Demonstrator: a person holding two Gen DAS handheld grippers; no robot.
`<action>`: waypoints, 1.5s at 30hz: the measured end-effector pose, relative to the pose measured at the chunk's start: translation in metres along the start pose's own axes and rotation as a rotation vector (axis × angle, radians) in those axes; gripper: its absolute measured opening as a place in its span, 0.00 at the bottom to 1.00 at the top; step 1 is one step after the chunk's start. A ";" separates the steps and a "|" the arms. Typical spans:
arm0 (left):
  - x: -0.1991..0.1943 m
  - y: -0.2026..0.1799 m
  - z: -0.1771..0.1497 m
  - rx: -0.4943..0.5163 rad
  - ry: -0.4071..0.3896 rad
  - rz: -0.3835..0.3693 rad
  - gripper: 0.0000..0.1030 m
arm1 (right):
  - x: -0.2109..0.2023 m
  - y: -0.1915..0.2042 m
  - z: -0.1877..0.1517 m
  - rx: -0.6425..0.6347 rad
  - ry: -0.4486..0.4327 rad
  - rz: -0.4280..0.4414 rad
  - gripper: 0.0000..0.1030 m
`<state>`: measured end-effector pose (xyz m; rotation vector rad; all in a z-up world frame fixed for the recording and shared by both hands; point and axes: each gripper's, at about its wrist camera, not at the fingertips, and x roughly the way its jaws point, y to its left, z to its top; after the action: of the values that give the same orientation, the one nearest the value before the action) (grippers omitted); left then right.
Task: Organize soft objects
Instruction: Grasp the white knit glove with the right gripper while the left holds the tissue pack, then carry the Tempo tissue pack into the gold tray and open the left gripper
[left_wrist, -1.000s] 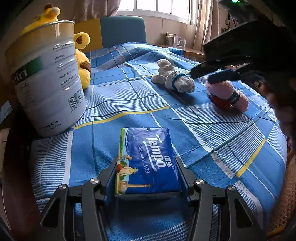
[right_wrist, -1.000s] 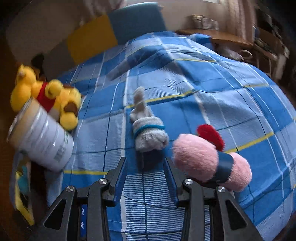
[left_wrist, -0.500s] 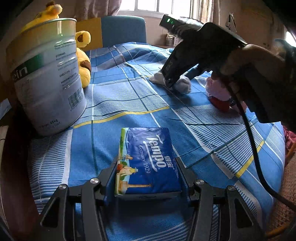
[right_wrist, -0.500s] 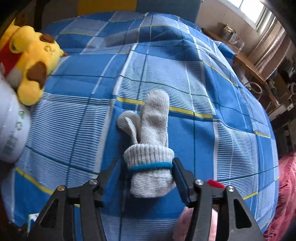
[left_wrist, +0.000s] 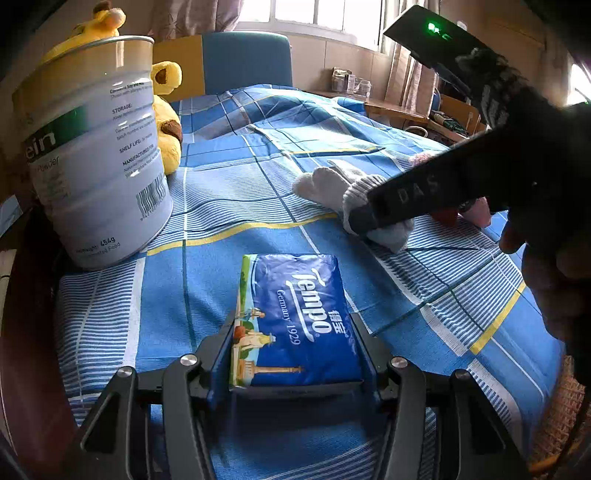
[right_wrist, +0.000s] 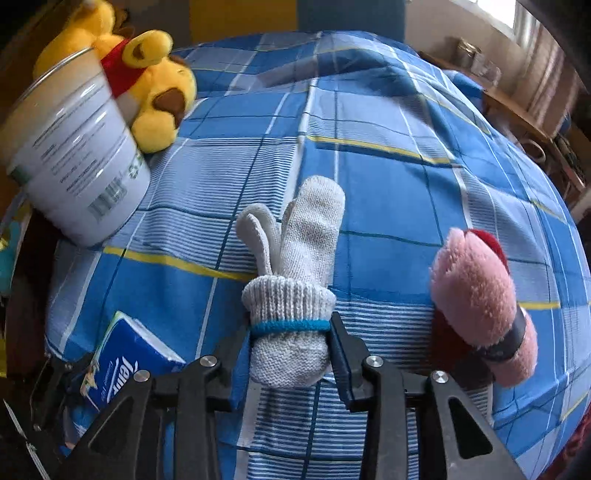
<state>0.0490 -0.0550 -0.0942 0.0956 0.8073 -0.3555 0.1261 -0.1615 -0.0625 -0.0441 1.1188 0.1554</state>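
A blue Tempo tissue pack (left_wrist: 295, 310) lies on the blue checked bedspread (left_wrist: 221, 280), and my left gripper (left_wrist: 291, 332) is shut on its near end. A rolled pair of white knit gloves (right_wrist: 306, 236) with a blue band lies mid-bed. My right gripper (right_wrist: 290, 332) points down over the cuff end, its jaws closing with both pads touching the bundle at the band. From the left wrist view that gripper's dark finger (left_wrist: 406, 199) crosses the gloves (left_wrist: 328, 184). A pink plush roll (right_wrist: 476, 295) with a red part lies just right of the gloves.
A tall white tin (left_wrist: 92, 147) stands at the bed's left edge, with a yellow plush bear (right_wrist: 159, 85) behind it. A blue and yellow headboard (left_wrist: 243, 59) and a cluttered shelf (left_wrist: 351, 81) sit beyond. A person's hand (left_wrist: 554, 277) fills the right side.
The right gripper swung over from beside the pink plush, came down onto the gloves' cuff and narrowed around it. The left gripper and tissue pack stayed still.
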 end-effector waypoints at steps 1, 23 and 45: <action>0.000 0.000 0.000 0.000 0.000 0.000 0.55 | 0.002 0.000 -0.001 0.000 0.002 0.001 0.36; -0.011 -0.005 0.004 0.012 0.052 0.042 0.51 | 0.011 0.002 0.002 -0.030 0.003 -0.019 0.40; -0.120 0.048 0.020 -0.141 -0.043 0.119 0.51 | 0.012 0.006 -0.001 -0.067 -0.010 -0.051 0.43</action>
<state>0.0030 0.0190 0.0035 0.0039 0.7780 -0.1871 0.1294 -0.1540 -0.0736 -0.1308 1.1010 0.1474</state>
